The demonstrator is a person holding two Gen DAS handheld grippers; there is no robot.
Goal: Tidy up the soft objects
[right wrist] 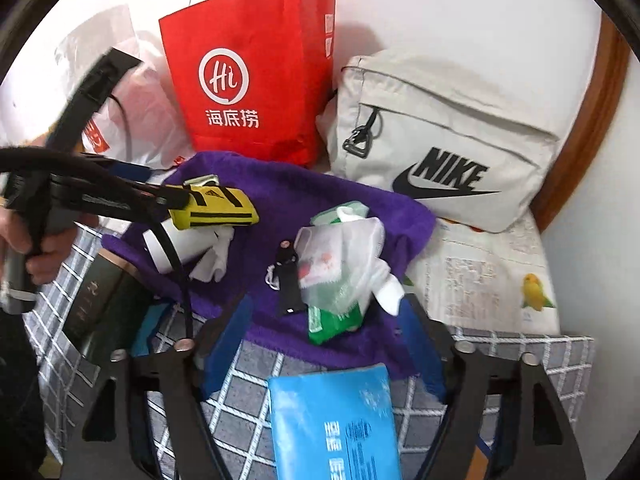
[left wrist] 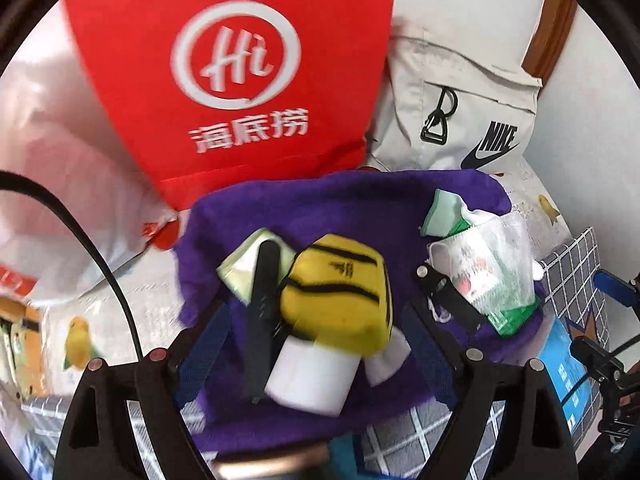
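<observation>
A purple towel (left wrist: 320,208) (right wrist: 328,200) lies on the table with several items on it. A yellow Adidas pouch (left wrist: 340,288) (right wrist: 216,208) sits over a white tube (left wrist: 312,376) (right wrist: 188,244). My left gripper (left wrist: 320,320) is open, its fingers on either side of the pouch and tube; in the right wrist view its finger (right wrist: 132,196) reaches the pouch. My right gripper (right wrist: 324,344) is open and empty above the towel's near edge, in front of a clear bag of tissue packs (right wrist: 340,272) (left wrist: 488,268).
A red paper bag (right wrist: 256,72) and a grey Nike bag (right wrist: 432,144) stand behind the towel. A black strap (right wrist: 290,280), a blue packet (right wrist: 336,424), a dark box (right wrist: 104,304) and a checked cloth (right wrist: 248,380) lie nearby. White plastic bags (right wrist: 144,108) are at the left.
</observation>
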